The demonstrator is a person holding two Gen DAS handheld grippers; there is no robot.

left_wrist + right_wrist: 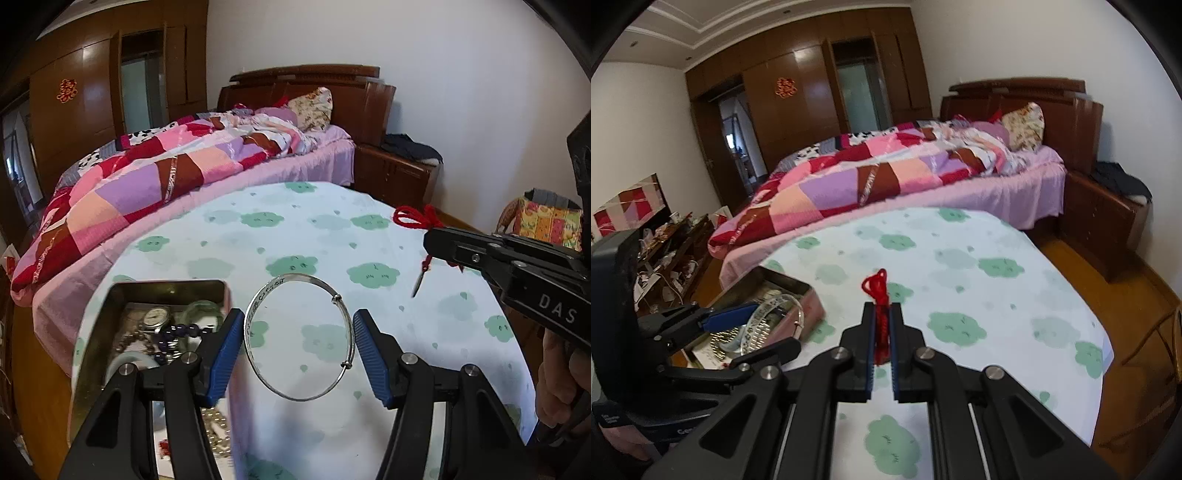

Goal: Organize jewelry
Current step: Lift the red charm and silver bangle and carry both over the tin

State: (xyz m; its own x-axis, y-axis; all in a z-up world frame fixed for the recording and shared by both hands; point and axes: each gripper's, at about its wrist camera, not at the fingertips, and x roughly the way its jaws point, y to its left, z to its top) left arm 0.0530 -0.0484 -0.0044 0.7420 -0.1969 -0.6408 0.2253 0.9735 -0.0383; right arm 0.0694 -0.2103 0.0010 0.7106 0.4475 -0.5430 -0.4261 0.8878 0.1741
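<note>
Silver bangle [300, 338] clamped across wide left gripper [298, 360], right of tin [168, 286]; red cord [881, 314] pinched upright in closed right gripper [882, 345], farther off.

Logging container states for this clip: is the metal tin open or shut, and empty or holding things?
Open and holding things: the metal tin has no lid on, and a watch and dark beads lie inside.

One silver bangle [299, 338], one red cord [881, 295], one tin [110, 299] and two grippers are showing; the tin's pieces are lying too tangled to count.
</note>
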